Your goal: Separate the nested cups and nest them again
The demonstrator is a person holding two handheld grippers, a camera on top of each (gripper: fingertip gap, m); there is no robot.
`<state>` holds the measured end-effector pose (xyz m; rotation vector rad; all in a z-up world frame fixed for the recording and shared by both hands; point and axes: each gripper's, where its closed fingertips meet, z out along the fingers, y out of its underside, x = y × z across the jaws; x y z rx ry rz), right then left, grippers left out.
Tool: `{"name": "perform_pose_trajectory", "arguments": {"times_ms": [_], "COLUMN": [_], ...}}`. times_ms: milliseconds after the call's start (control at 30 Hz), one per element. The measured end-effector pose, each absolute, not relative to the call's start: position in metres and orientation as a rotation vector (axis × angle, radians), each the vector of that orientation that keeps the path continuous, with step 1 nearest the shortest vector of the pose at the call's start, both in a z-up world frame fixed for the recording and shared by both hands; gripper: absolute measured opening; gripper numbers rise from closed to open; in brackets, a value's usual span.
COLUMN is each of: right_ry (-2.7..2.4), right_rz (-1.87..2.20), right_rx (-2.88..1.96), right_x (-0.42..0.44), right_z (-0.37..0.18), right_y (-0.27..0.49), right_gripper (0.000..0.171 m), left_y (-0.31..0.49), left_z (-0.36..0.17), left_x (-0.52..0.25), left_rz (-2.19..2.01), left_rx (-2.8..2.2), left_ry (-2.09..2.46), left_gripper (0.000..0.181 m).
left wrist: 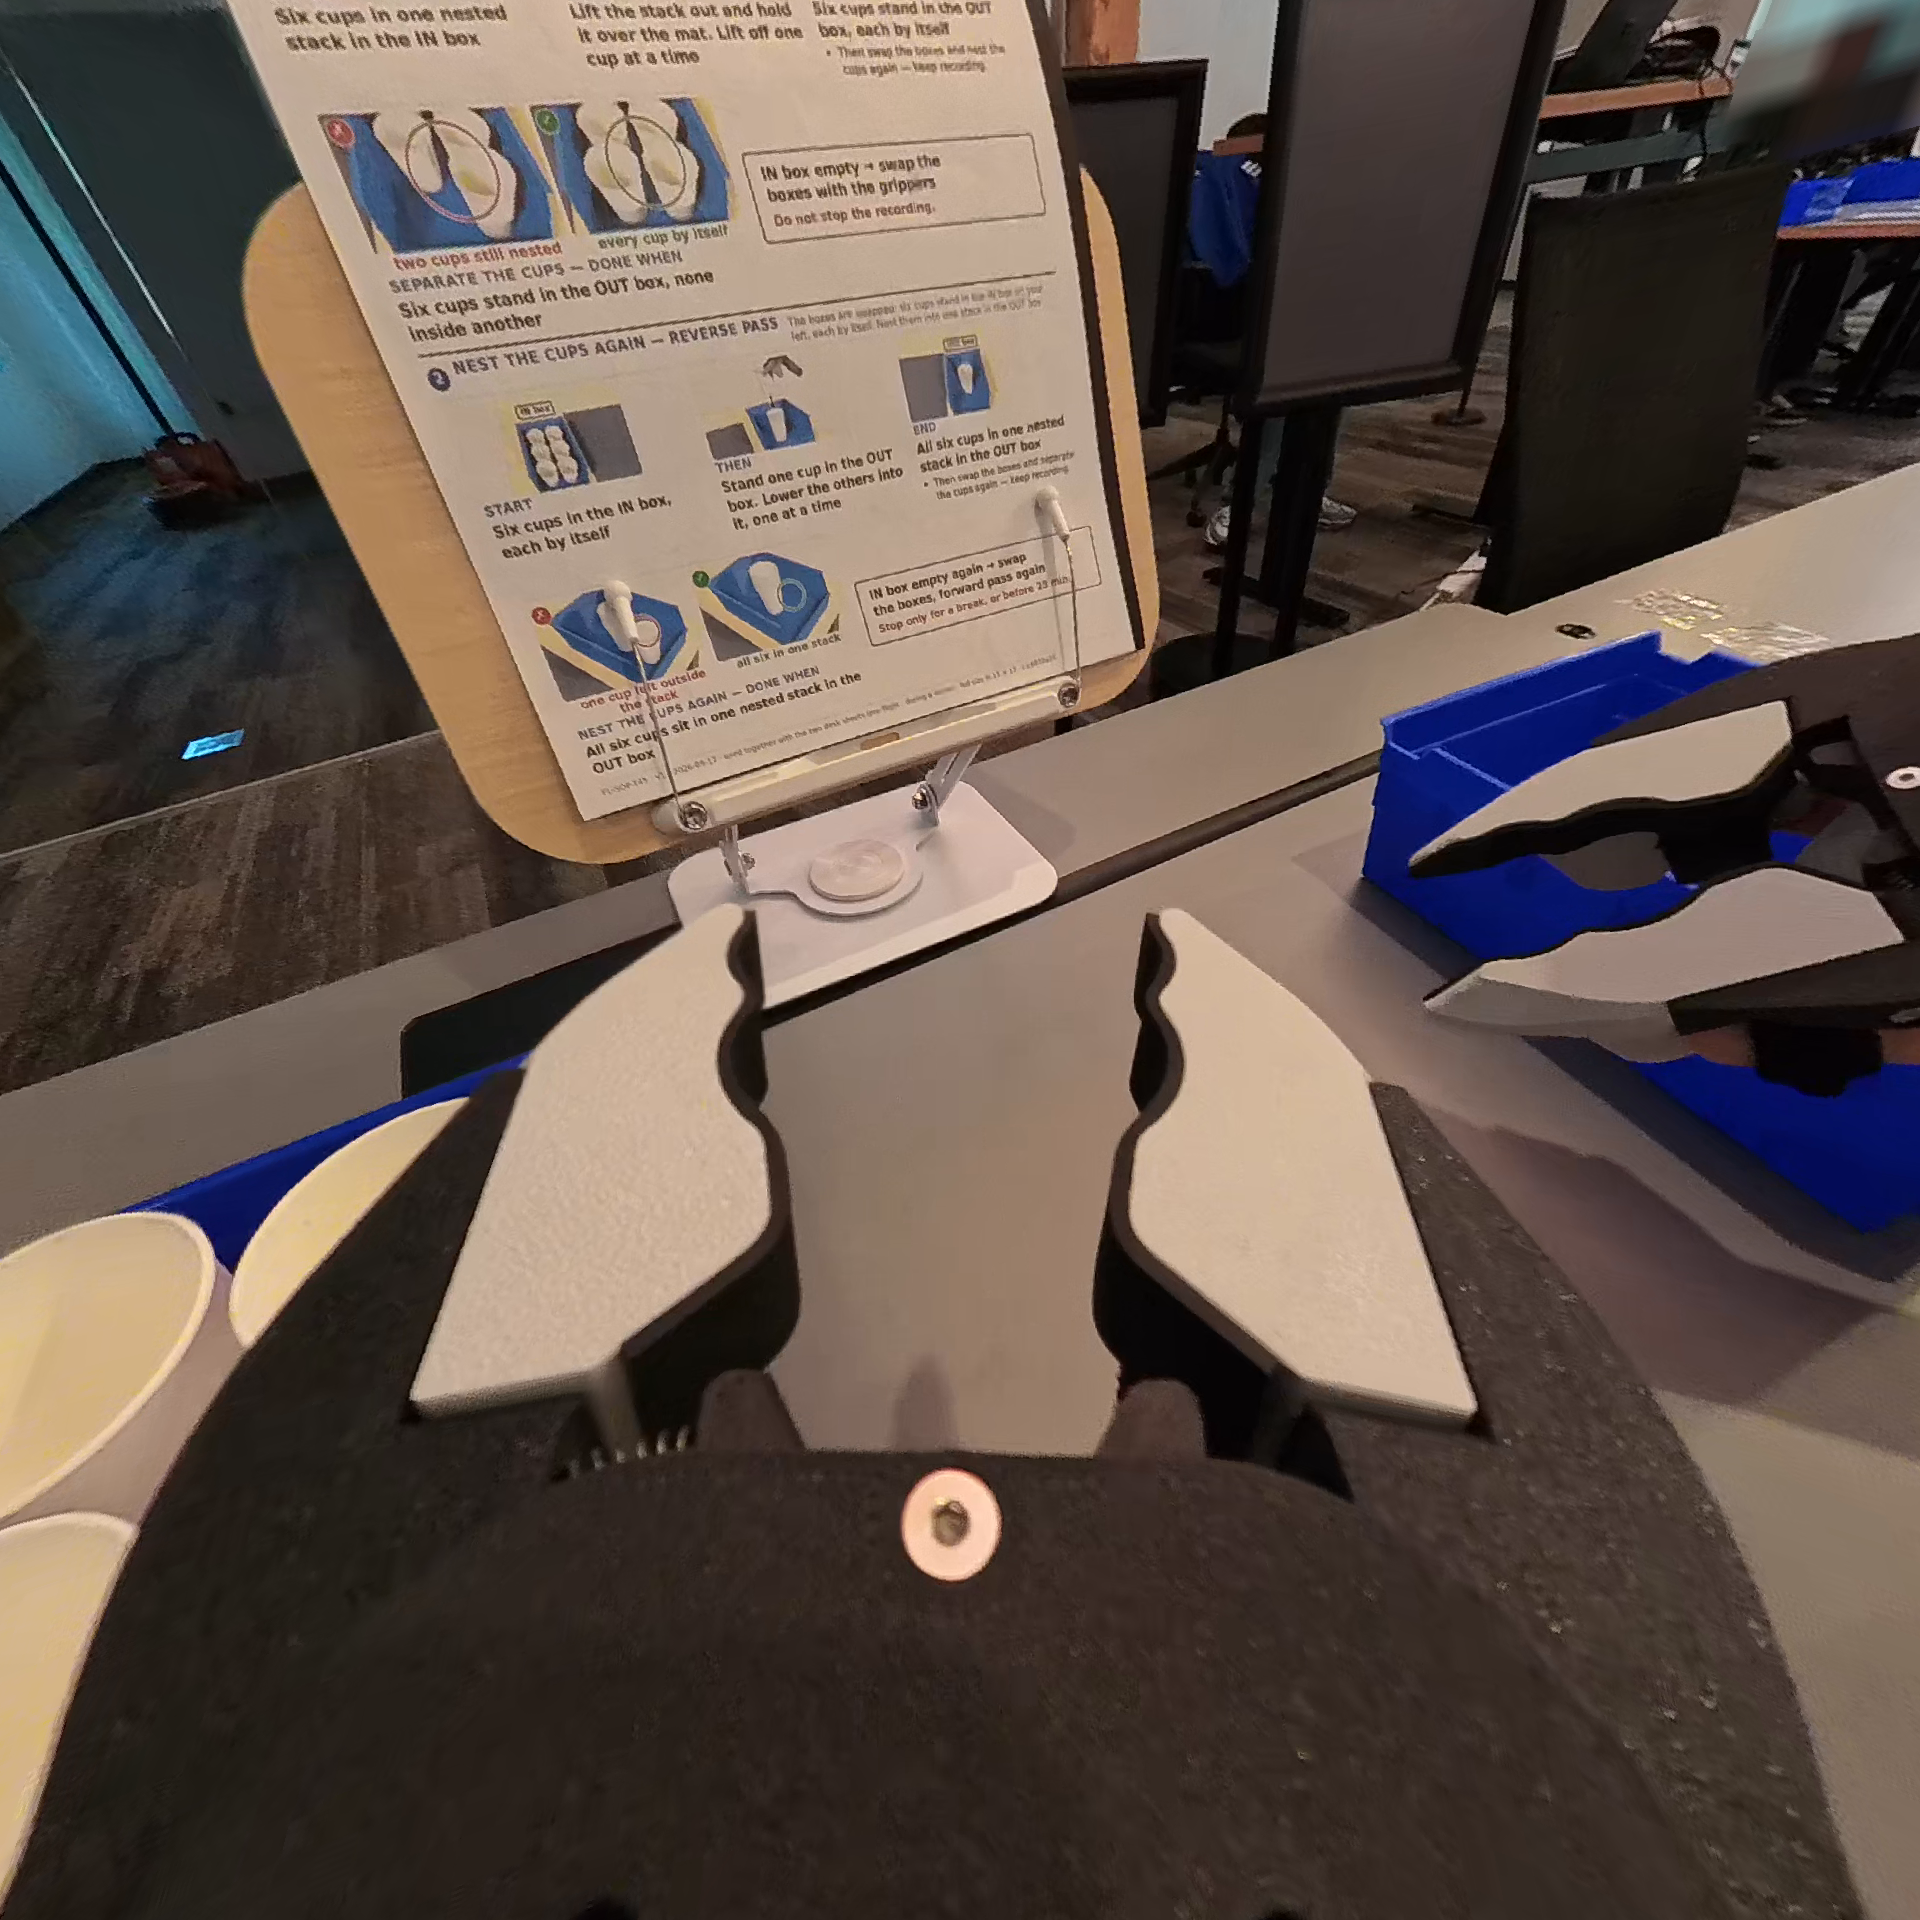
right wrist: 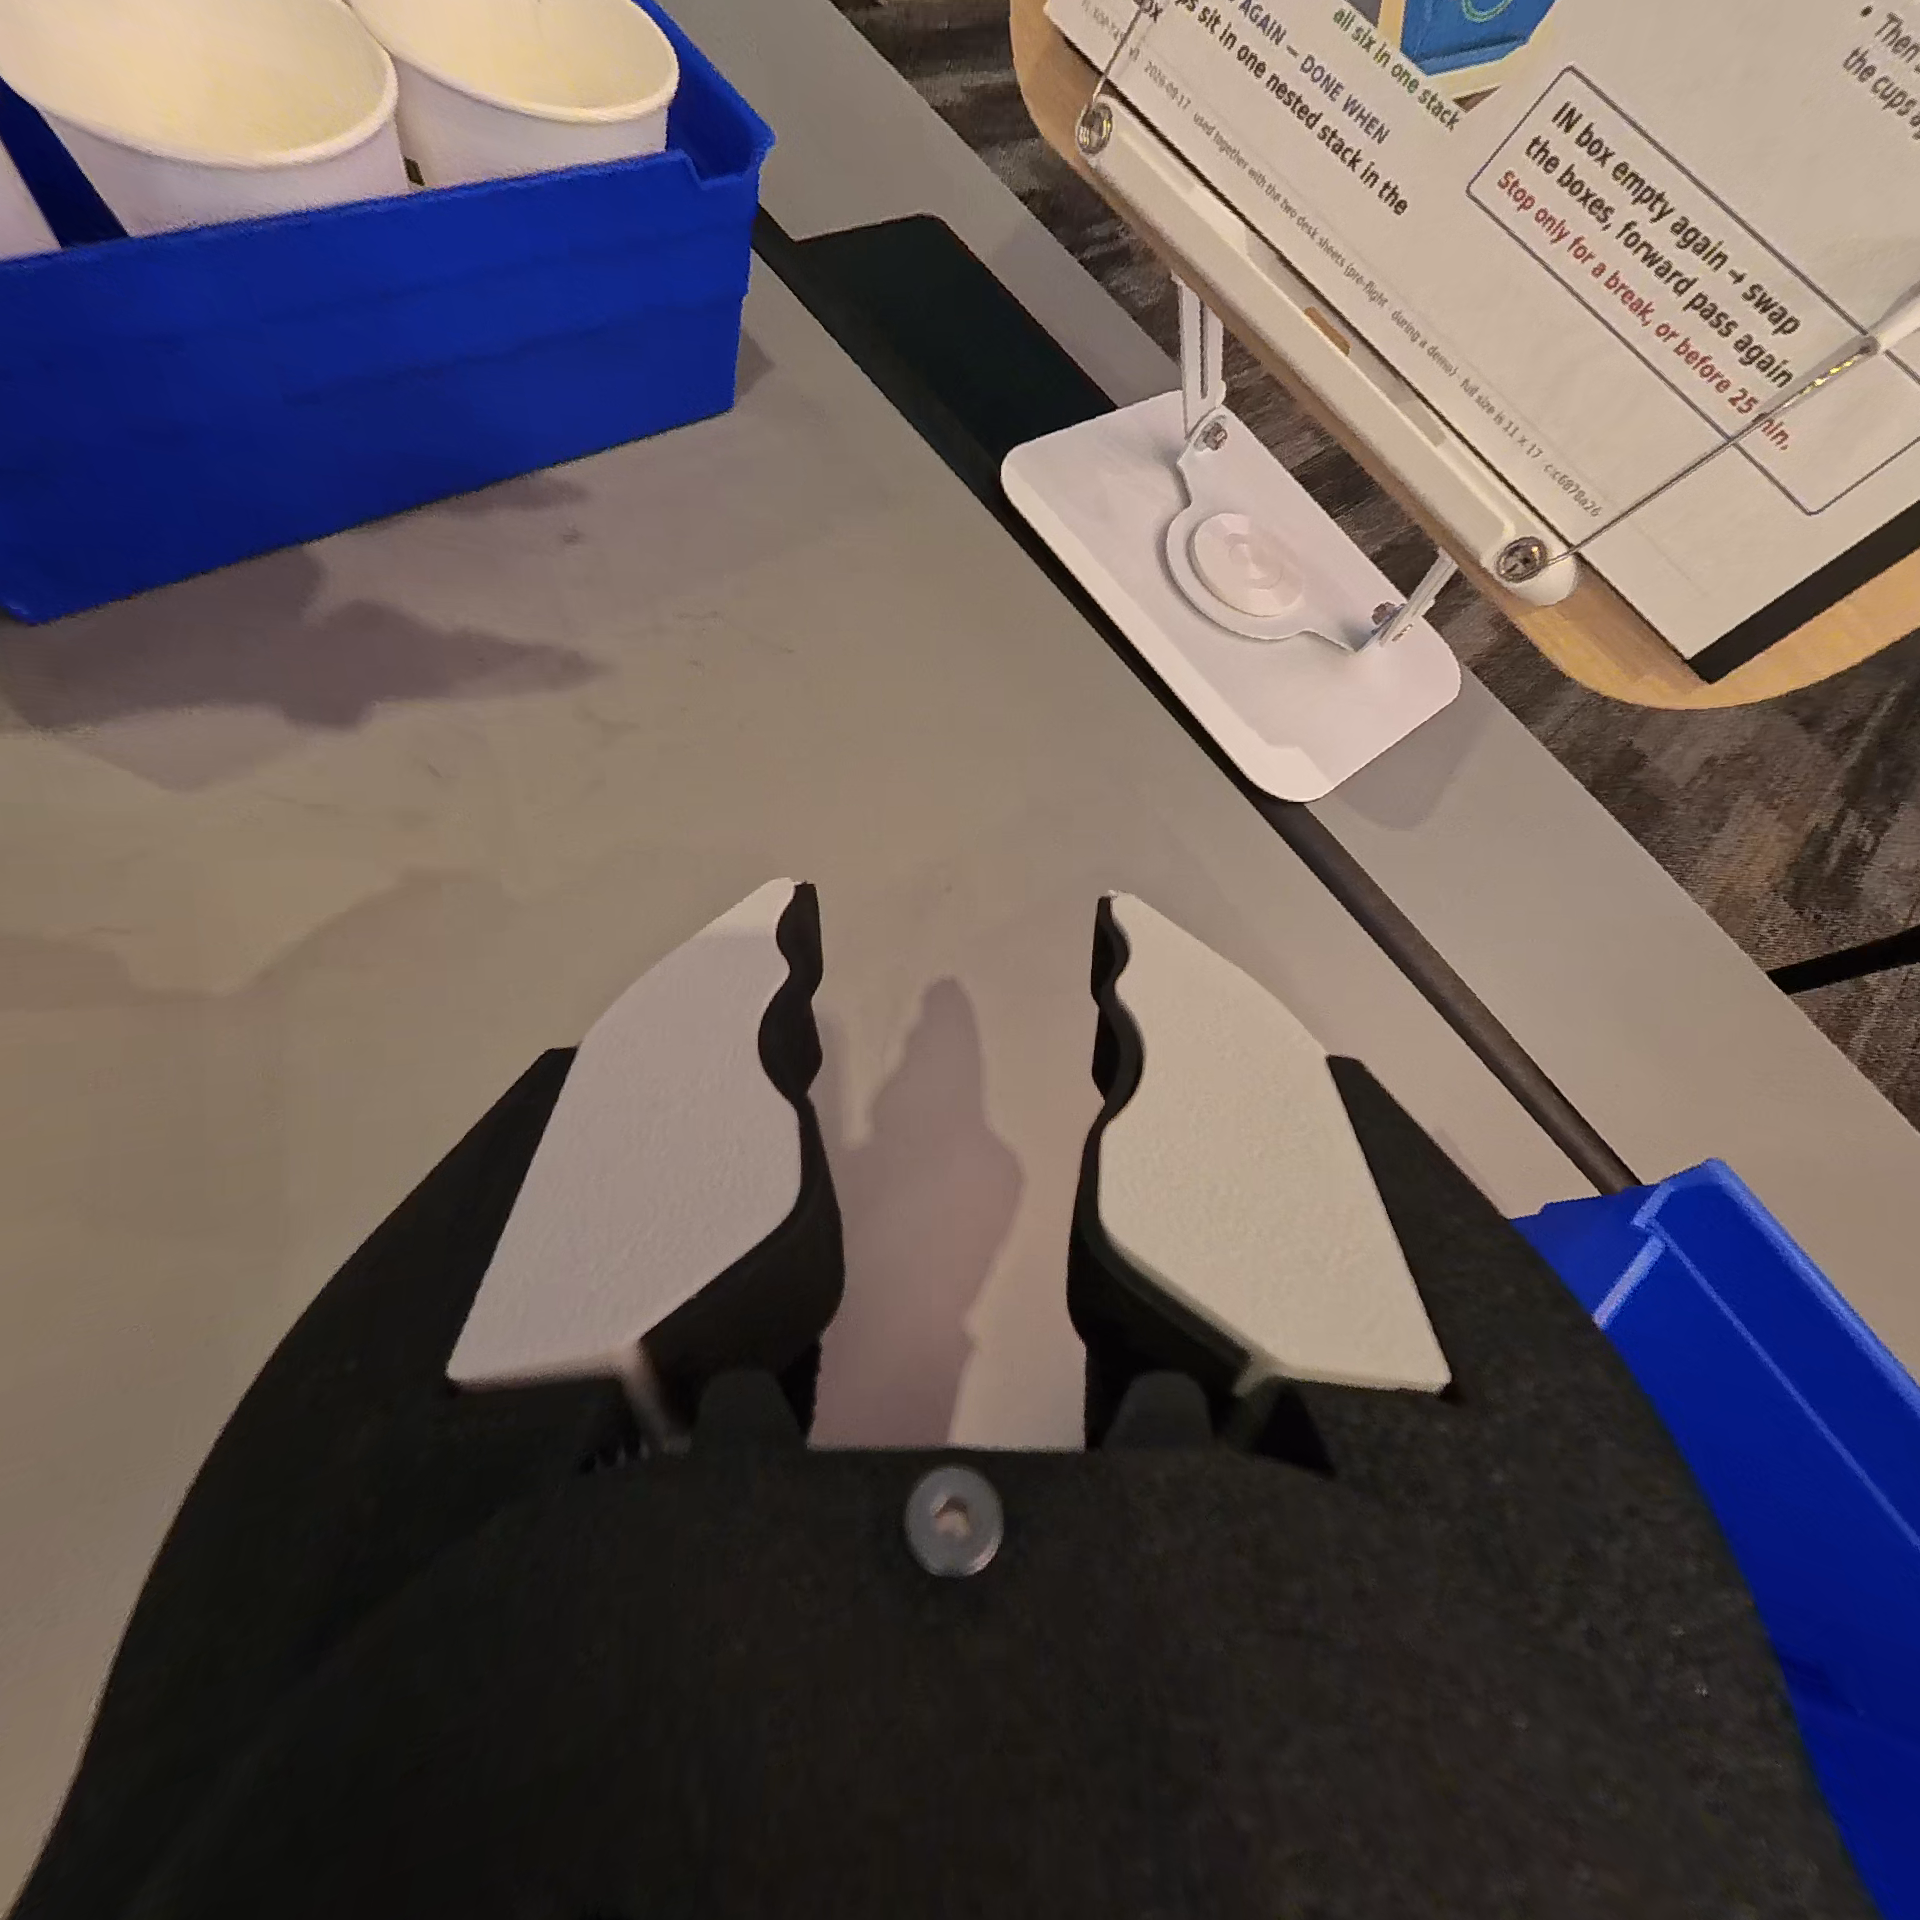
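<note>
White paper cups stand side by side in a blue box at the far left of the right wrist view. Their rims also show at the lower left of the left wrist view. A second blue box sits at the right; I see nothing inside the part that shows. It appears as a blue corner in the right wrist view. My left gripper is open and empty over the dark mat. My right gripper is open and empty over the grey table; it also shows in the left wrist view above the second box.
A wooden stand with a printed instruction sheet rests on a white metal base at the table's far edge. Beyond the edge are carpet, dark partition panels and other desks.
</note>
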<state>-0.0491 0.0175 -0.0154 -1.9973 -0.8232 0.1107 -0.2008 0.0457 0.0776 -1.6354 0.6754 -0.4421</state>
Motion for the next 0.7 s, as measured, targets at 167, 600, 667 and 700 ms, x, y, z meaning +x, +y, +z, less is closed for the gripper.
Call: {"name": "perform_pose_trajectory", "arguments": {"times_ms": [167, 600, 667, 700], "right_ry": [-0.823, -0.801, -0.814, -0.817], "right_rz": [0.133, 0.127, 0.11, 0.1], "right_rx": [-1.967, -1.892, -1.902, -1.903], "right_x": [-0.049, -0.041, -0.041, -0.041], "right_z": [-0.002, 0.016, 0.013, 0.012], "right_y": [0.011, 0.011, 0.012, 0.012], "right_gripper": [0.049, 0.045, 0.045, 0.045], "left_y": [0.039, 0.032, 0.031, 0.031], "left_z": [0.099, 0.103, 0.101, 0.1], "left_x": [-0.217, -0.223, -0.224, -0.224], "left_rz": [-0.425, -0.437, -0.434, -0.434], "left_rx": [-1.597, -1.61, -1.622, -1.627], "left_ry": [0.652, 0.7, 0.716, 0.727], "left_gripper": [0.069, 0.064, 0.064, 0.064]}}
